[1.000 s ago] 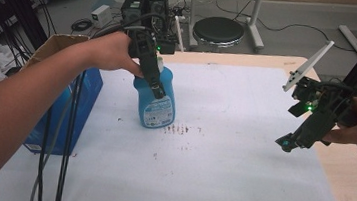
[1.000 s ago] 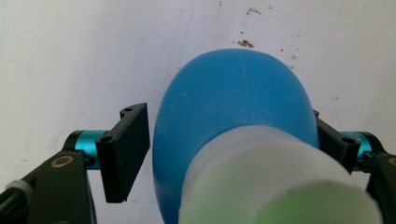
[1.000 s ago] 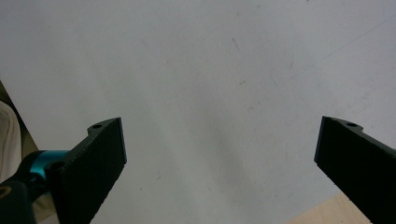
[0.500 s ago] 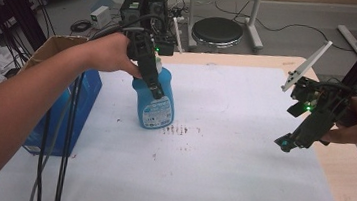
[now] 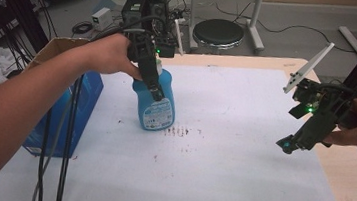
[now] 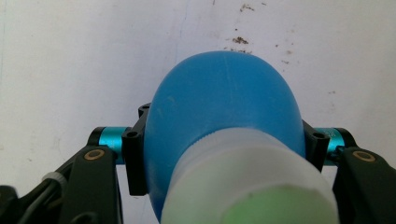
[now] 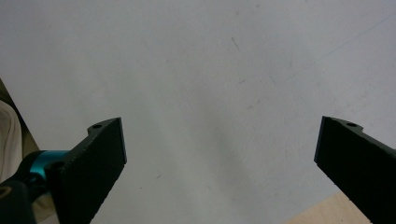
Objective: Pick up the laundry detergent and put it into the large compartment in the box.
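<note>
Blue bottle (image 5: 155, 105) upright on the white sheet (image 5: 239, 177), clamped at its shoulder between left gripper (image 5: 153, 89) jaws; lift straight, keeping it vertical; right gripper (image 5: 292, 142) wide open, empty, well apart.

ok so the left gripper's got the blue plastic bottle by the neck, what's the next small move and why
Probably bring the open right gripper across toward the blue plastic bottle. The left gripper is clamped round the bottle just under its white cap, and the bottle stands upright on the white table cover, while the right jaws hang wide apart and empty.
</note>
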A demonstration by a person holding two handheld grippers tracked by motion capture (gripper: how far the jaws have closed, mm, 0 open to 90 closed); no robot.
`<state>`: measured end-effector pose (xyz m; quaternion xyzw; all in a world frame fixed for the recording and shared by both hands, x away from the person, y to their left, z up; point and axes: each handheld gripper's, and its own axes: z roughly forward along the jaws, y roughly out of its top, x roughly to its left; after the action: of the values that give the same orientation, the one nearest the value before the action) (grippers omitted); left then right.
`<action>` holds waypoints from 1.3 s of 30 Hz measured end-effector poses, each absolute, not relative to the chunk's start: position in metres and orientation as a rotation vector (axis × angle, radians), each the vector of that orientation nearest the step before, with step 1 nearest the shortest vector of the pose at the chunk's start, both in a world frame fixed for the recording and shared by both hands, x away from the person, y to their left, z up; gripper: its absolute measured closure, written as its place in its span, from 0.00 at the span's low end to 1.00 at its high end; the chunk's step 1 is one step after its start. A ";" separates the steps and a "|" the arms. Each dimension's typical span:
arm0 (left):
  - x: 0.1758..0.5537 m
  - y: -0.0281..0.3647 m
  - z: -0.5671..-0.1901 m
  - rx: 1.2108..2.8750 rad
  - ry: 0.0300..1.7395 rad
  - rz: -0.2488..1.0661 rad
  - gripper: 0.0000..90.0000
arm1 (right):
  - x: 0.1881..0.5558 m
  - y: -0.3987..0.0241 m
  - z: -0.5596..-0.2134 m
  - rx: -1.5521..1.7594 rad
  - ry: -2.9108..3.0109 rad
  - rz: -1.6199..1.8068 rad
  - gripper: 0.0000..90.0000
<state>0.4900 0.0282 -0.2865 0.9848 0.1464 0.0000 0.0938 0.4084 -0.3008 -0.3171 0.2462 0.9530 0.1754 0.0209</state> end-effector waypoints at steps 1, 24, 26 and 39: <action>0.489 0.028 -0.283 2.914 0.445 -0.002 0.42 | 0.408 -0.301 -0.317 0.763 2.954 0.544 0.01; 0.447 0.070 -0.162 2.864 0.465 0.102 0.42 | 0.403 -0.296 -0.314 0.723 2.964 0.557 0.01; 0.443 0.078 -0.154 2.847 0.487 0.106 0.42 | 0.403 -0.296 -0.314 0.722 2.964 0.558 0.01; 0.426 0.131 -0.113 2.803 0.570 0.152 0.42 | 0.401 -0.292 -0.314 0.715 2.967 0.559 0.01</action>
<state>0.4258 0.1311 -0.1131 0.9692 0.1971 0.0526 0.1383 0.4012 -0.2921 -0.3135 0.2305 0.9561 0.1801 0.0193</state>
